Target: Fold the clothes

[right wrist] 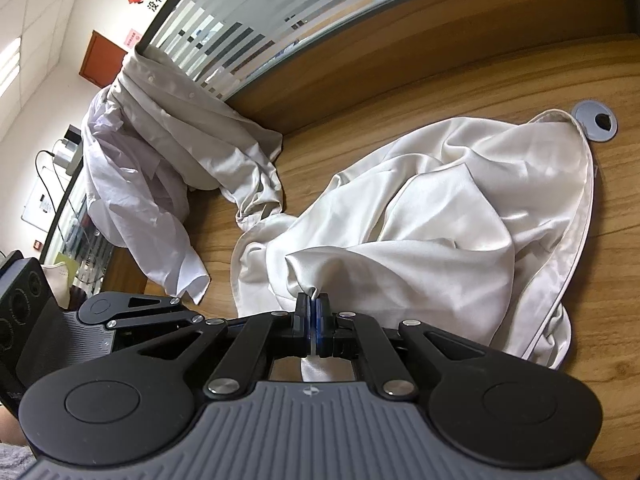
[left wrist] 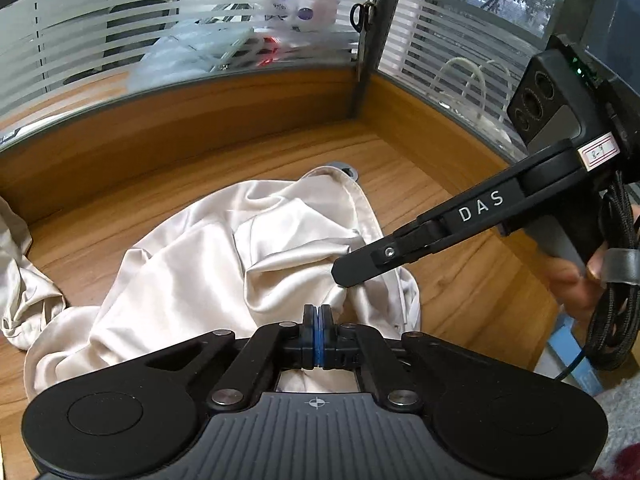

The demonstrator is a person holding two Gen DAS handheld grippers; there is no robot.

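A cream satin garment (left wrist: 192, 264) lies crumpled on the wooden desk (left wrist: 440, 216). My left gripper (left wrist: 318, 312) is shut at the garment's near edge, and fabric shows beneath its closed pads. From the right, my right gripper (left wrist: 344, 272) reaches in, its tip pressed into a fold just beyond the left one. In the right wrist view the right gripper (right wrist: 313, 300) is shut on a pinched peak of the same garment (right wrist: 440, 216). The left gripper's body (right wrist: 60, 340) sits close beside it at lower left, its fingertips hidden.
More pale shirts (right wrist: 152, 168) are heaped at the desk's left against the partition, their edge (left wrist: 20, 280) showing in the left wrist view. A grey cable grommet (right wrist: 595, 122) lies behind the garment. A wood-and-frosted-glass partition (left wrist: 200, 120) bounds the back. Scissors (left wrist: 362, 16) hang on its post.
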